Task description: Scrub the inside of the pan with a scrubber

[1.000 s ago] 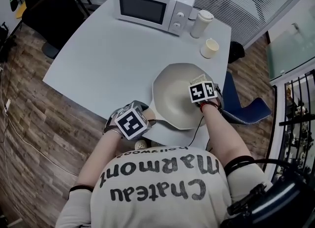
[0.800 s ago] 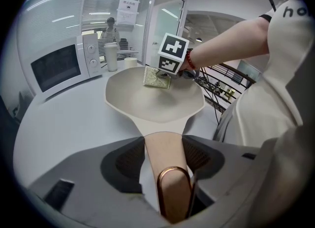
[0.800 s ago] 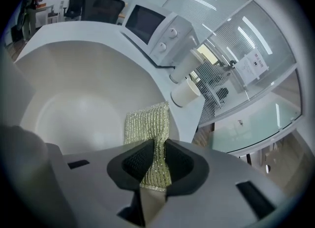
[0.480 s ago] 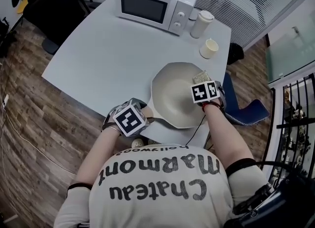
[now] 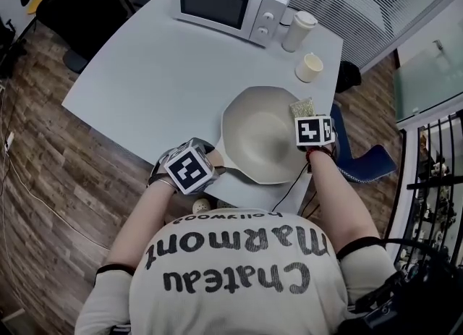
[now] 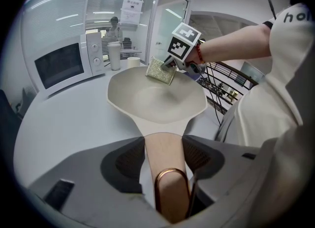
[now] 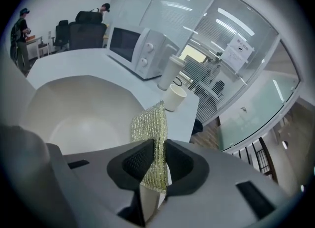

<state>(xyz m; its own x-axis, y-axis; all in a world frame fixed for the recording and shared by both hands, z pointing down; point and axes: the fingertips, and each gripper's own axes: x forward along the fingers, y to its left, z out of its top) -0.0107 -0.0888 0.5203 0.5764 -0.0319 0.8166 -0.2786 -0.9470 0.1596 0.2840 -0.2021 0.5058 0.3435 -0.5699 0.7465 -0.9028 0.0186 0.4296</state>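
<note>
Grey table (image 5: 145, 73): left tongs (image 6: 164, 155) grip pan handle (image 6: 165, 182), right tongs (image 7: 156, 160) scrubber (image 7: 150, 123).

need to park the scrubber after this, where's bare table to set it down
Widest bare table lies left of the pan, in front of the microwave. A narrower gap sits between the pan's far rim and the small cup. Crowded at the far right corner: microwave, tall cup, small cup.

Left claw (image 6: 164, 160) clamps pan handle (image 6: 165, 146); right claw (image 6: 171, 65) holds scrubber (image 6: 160, 71) at far rim.
</note>
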